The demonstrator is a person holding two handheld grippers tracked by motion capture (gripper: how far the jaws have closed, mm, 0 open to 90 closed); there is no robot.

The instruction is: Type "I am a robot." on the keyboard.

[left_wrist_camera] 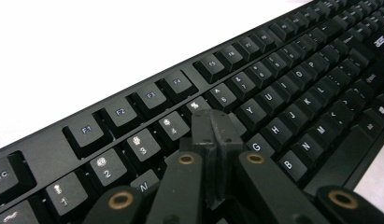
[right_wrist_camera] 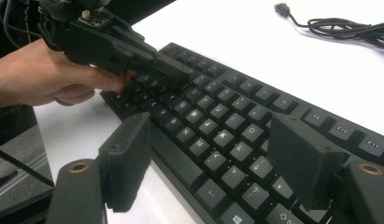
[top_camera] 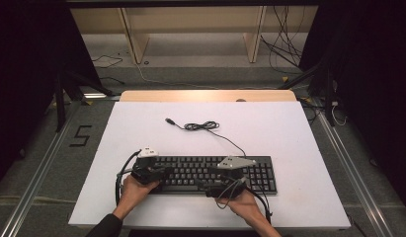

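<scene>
One keyboard [top_camera: 210, 174], one cable [top_camera: 203, 126], two claws.

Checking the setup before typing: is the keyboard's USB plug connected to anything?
No, the USB plug lies loose on the white table, at the free end of the keyboard cable.

light: bright on the white table [top_camera: 289, 148], dark surrounds | glare: washed-out white (gripper views) | blur: near jaws soft
</scene>
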